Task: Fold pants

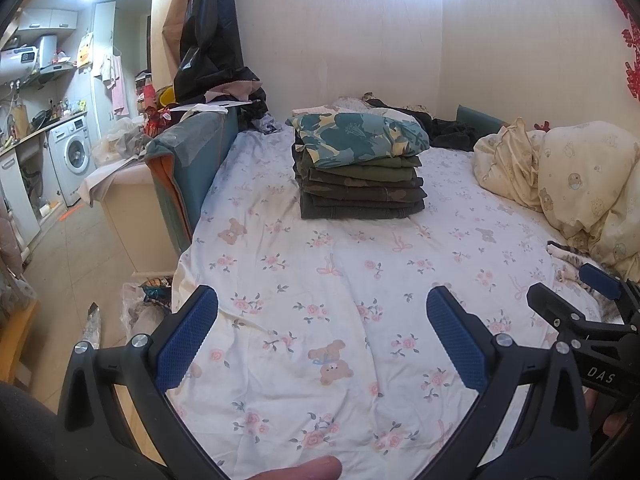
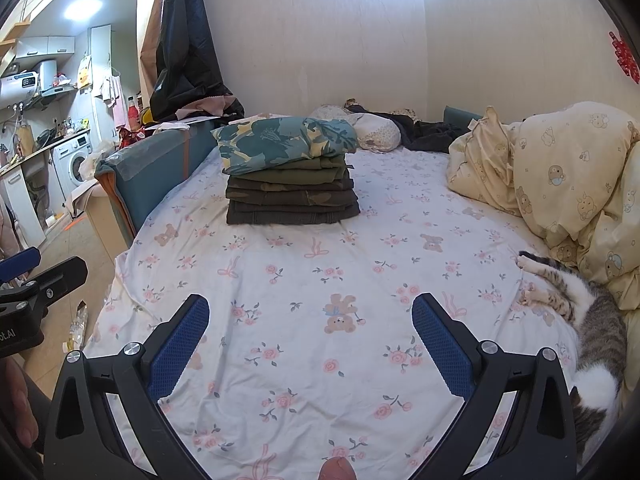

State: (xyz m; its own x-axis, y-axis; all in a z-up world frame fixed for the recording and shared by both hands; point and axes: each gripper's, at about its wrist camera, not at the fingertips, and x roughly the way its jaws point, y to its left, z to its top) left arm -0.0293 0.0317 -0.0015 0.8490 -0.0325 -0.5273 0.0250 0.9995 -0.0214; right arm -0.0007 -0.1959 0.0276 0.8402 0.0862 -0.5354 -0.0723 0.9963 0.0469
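Both the left gripper (image 1: 322,320) and right gripper (image 2: 310,330) hover spread and empty over the floral bedsheet (image 1: 320,264); the stack of folded pants (image 2: 290,184) looks finished; next, I judge, fetch another pair, avoiding the cat (image 2: 588,320).

You have a white bedsheet (image 2: 304,360) printed with pink roses and brown teddy bears. The stacked folded pants (image 2: 292,200) are dark olive and camouflage, topped by a teal-and-cream floral folded cloth (image 2: 284,142). At the sheet's right edge lie a cream bear-print duvet (image 2: 568,184) and a grey-striped, white-patched tabby cat (image 2: 592,332).

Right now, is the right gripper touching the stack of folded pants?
Apart. The right wrist view shows the right gripper open, with a wide stretch of bare floral sheet between its fingers and the stack of folded pants.
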